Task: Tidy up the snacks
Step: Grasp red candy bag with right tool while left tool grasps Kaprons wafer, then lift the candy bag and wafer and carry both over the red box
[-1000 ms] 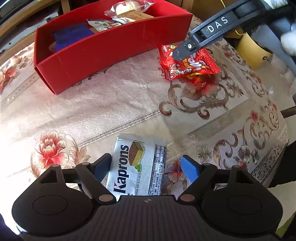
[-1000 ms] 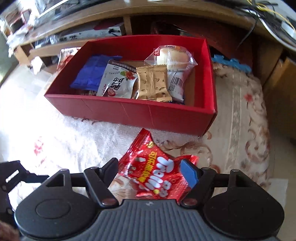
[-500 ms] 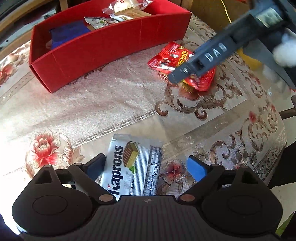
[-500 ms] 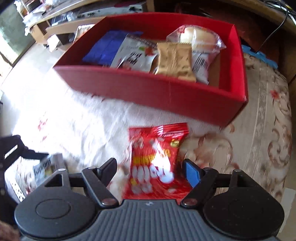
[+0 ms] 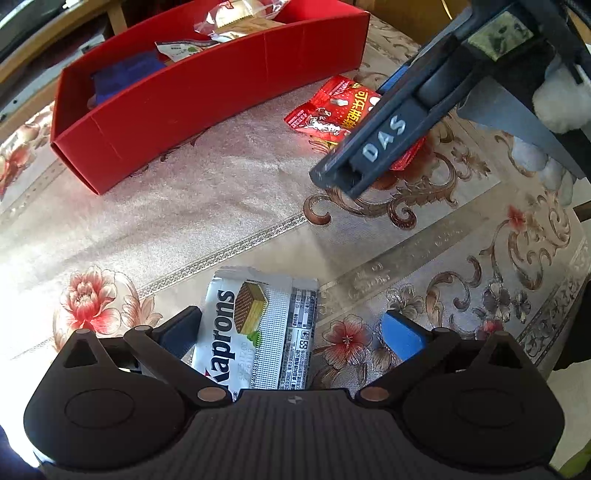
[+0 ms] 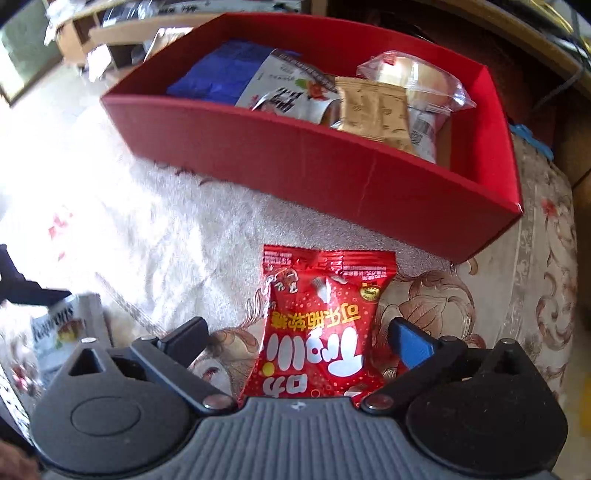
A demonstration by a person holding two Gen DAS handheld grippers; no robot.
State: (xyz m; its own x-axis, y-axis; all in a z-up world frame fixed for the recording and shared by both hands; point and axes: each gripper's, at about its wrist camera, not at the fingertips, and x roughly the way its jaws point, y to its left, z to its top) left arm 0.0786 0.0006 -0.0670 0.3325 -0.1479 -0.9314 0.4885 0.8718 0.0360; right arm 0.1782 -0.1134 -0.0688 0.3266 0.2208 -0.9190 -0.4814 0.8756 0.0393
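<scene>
A silver Kaprons wafer pack (image 5: pixel 258 325) lies flat on the tablecloth between the fingers of my left gripper (image 5: pixel 291 334). Its jaws are opening, and the blue pad stands well off the pack. A red gummy pack (image 6: pixel 321 314) lies flat between the fingers of my right gripper (image 6: pixel 297 341), whose jaws are also opening, with gaps on both sides. One of the right gripper's fingers (image 5: pixel 384 142) covers part of the red pack (image 5: pixel 332 107) in the left wrist view. Behind both stands the red box (image 6: pixel 314 166) (image 5: pixel 207 96).
Inside the box lie a blue pack (image 6: pixel 221 74), a white pack (image 6: pixel 288 96), a tan pack (image 6: pixel 373 110) and a clear-wrapped bun (image 6: pixel 413 81). Wooden shelves (image 6: pixel 155 29) run behind it. The table's edge (image 5: pixel 569 295) drops off on the right. A fuzzy white sleeve (image 5: pixel 561 99) shows behind the right gripper.
Both pairs of jaws have spread wider. My right gripper has come down over the red pack, which has turned and now lies lengthways between the fingers. The wafer pack has stayed put.
</scene>
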